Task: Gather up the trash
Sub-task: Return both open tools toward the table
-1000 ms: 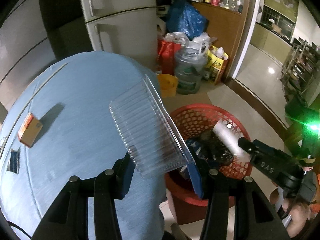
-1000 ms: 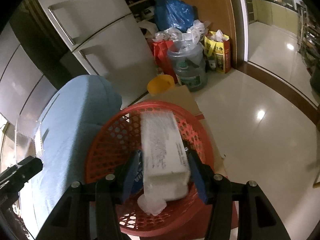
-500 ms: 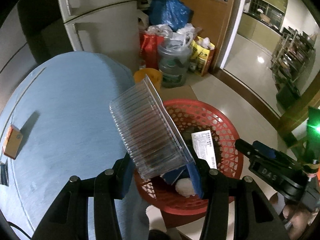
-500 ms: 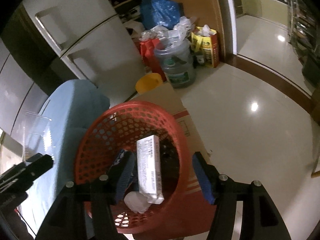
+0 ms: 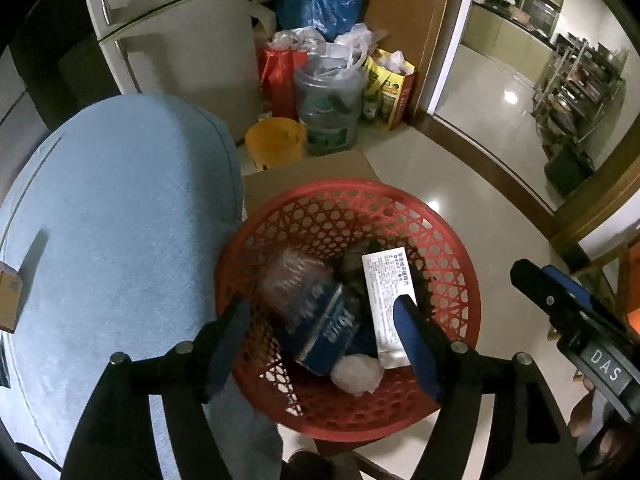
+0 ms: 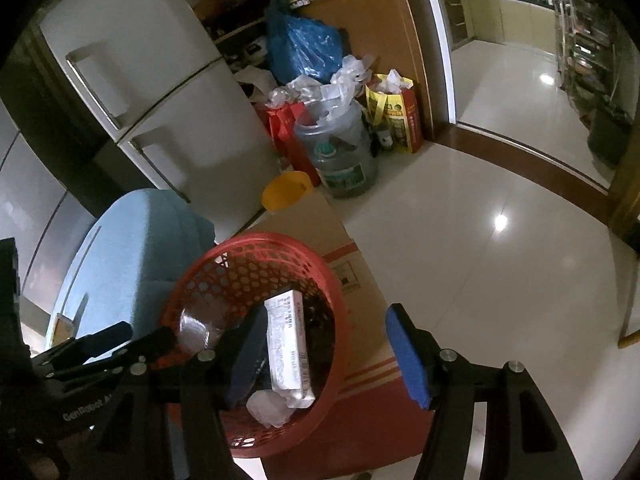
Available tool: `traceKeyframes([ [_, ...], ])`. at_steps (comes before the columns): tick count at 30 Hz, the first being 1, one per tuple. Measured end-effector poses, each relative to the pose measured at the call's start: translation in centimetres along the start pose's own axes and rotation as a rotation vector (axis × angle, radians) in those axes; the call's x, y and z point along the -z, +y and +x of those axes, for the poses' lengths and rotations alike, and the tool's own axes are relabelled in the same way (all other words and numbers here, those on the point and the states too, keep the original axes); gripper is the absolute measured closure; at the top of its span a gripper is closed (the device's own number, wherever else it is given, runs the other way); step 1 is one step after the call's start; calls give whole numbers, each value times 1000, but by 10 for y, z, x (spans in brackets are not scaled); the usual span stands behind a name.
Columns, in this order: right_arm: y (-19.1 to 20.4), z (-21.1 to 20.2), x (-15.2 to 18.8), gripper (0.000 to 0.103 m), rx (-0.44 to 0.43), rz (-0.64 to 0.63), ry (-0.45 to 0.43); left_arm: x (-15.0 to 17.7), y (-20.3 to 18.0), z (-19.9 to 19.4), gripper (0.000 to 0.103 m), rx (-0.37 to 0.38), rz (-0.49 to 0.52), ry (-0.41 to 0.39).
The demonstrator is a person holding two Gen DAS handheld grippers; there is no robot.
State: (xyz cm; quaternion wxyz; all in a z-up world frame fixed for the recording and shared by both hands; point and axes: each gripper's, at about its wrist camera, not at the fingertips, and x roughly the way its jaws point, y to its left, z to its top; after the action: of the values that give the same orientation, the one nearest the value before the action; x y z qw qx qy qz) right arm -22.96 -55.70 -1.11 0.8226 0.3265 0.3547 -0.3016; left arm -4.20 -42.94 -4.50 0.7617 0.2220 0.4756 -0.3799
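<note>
A red mesh basket (image 5: 348, 190) stands on the floor beside the blue table. In it lie a clear ribbed plastic tray (image 5: 294, 276), a blue packet (image 5: 332, 330), a white printed box (image 5: 386, 300) and a crumpled white wad (image 5: 356, 374). My left gripper (image 5: 324, 344) hangs over the basket; its jaws are opening and the tray lies below them, free of the pads. In the right wrist view my right gripper (image 6: 326, 354) is open above the basket's (image 6: 248, 246) right rim, with nothing between its fingers. The white box (image 6: 288, 340) sits below it.
The blue-clothed table (image 5: 120, 220) is on the left, with a small orange box (image 5: 8, 300) at its edge. A cardboard box (image 6: 352, 280) lies under the basket. Behind are a yellow bucket (image 5: 276, 144), a water jug (image 5: 332, 100), bags and a fridge (image 5: 180, 40). Tiled floor stretches right.
The clear tray has left my left gripper's jaws and dropped into the basket. The white box fell from my right gripper into the basket, and that gripper opened and drew back.
</note>
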Motion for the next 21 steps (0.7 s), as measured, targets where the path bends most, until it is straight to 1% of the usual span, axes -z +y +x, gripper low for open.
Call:
traceKeyframes([
  [9, 35, -10, 9, 37, -38, -66, -13, 12, 37, -35, 27, -51, -81, -66],
  [16, 74, -17, 20, 35, -77, -140, -20, 33, 75, -65, 27, -98, -159, -119],
  [21, 107, -22, 32, 34, -110, -204, -18, 54, 105, -88, 27, -138, -220, -155],
])
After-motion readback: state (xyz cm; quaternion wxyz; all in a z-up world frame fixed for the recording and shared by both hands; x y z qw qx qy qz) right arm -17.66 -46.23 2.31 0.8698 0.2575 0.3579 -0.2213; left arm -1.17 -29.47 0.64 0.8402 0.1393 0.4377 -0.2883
